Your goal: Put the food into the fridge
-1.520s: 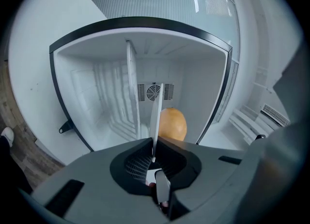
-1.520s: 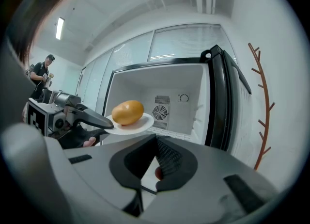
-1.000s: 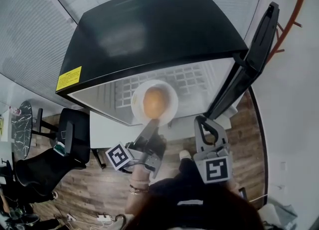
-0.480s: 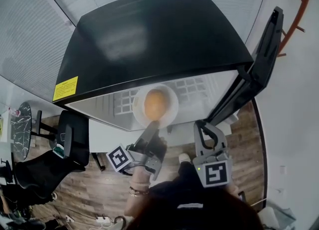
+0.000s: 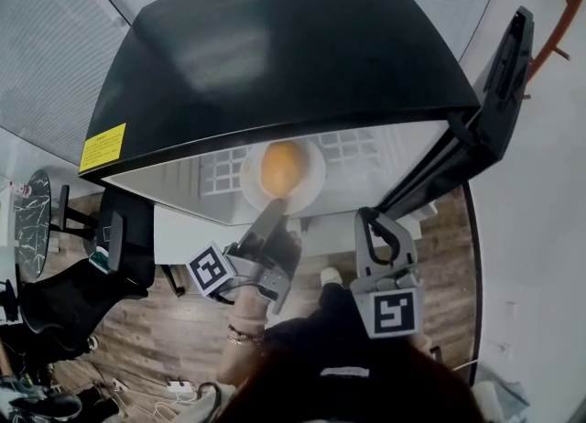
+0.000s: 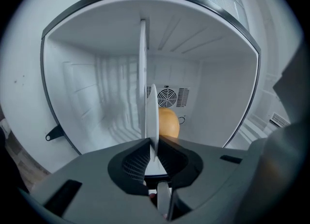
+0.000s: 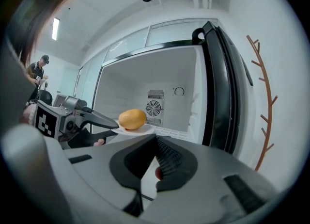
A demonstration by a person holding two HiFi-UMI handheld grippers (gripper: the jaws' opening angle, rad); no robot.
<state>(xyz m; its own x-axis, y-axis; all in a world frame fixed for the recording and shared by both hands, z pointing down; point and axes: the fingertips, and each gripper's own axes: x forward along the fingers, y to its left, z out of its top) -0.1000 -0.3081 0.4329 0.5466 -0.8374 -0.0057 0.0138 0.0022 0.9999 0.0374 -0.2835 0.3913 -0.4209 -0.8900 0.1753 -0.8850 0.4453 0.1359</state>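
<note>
A white plate (image 5: 309,179) carrying a round orange-yellow fruit (image 5: 281,168) hangs at the mouth of the open black fridge (image 5: 275,55), above its white wire shelf (image 5: 352,148). My left gripper (image 5: 272,215) is shut on the plate's near rim. The left gripper view shows the plate (image 6: 151,121) edge-on between the jaws, the fruit (image 6: 168,123) behind it and the fridge's fan at the back. My right gripper (image 5: 371,220) hovers lower right of the plate, shut and holding nothing. The right gripper view shows the fruit (image 7: 132,119) on its plate (image 7: 140,130).
The fridge door (image 5: 494,101) stands open at the right, close to my right gripper. A black office chair (image 5: 119,247) and a round table (image 5: 32,220) stand at the left on the wooden floor. A brown branch-shaped rack (image 7: 266,116) hangs on the right wall.
The plate with the fruit has moved a little farther in under the fridge's top edge, still held by my left gripper. The right gripper has stayed beside it.
</note>
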